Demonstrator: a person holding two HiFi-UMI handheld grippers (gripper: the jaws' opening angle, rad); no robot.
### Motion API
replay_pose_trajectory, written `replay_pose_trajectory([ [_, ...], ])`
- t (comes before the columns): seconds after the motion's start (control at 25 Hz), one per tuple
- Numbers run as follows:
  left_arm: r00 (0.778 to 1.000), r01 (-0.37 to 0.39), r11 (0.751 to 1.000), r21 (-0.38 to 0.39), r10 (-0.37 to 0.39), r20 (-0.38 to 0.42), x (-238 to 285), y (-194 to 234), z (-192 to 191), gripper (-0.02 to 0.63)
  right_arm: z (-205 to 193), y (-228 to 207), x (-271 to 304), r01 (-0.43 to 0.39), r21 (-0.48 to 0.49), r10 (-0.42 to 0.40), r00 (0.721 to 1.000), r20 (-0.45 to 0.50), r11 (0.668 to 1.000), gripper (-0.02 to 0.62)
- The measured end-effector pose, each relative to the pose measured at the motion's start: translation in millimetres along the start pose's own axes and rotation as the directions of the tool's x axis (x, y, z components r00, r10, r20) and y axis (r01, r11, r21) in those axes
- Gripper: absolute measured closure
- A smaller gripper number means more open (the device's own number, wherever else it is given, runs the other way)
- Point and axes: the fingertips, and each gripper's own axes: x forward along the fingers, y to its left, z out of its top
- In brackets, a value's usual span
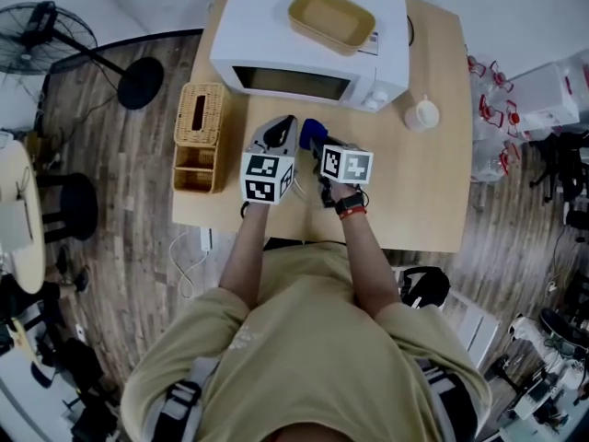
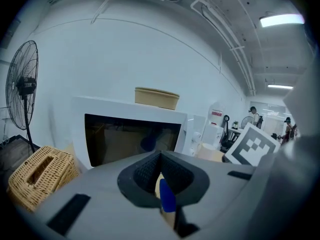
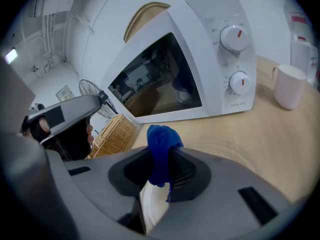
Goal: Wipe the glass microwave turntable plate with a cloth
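The blue cloth (image 3: 161, 144) is bunched between the jaws of my right gripper (image 3: 162, 156), which is shut on it. A faint round outline on the wood just ahead of it is the glass turntable plate (image 3: 235, 156), lying flat. From the head view, both grippers sit side by side in front of the microwave (image 1: 304, 44): the left gripper (image 1: 279, 132) and the right gripper (image 1: 317, 144) with the cloth (image 1: 311, 131). My left gripper (image 2: 160, 156) has its jaws pressed together. A blue and pale sliver shows low behind them, and I cannot tell what it is.
The wooden table (image 1: 423, 201) holds the white microwave with its door closed and a yellow tray (image 1: 331, 19) on top. A wicker tissue box (image 1: 201, 136) stands at the left, a white mug (image 1: 422, 114) at the right. A floor fan (image 1: 46, 35) stands off the table's left.
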Motion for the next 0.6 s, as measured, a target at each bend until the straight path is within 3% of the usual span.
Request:
replay_pose_trajectory([
  [0.28, 0.999, -0.014, 1.000, -0.020, 0.014, -0.029, 7.1, 5.9, -18.0, 0.588, -14.6, -6.7, 24.0, -0.025, 0.039, 0.027, 0.998, -0.059, 0.999, 0.503],
  [0.6, 0.998, -0.037, 0.999, -0.030, 0.035, -0.058, 12.5, 12.0, -36.2, 0.588, -22.7, -11.1, 45.6, -0.026, 0.018, 0.028, 0.994, -0.102, 0.999, 0.503],
])
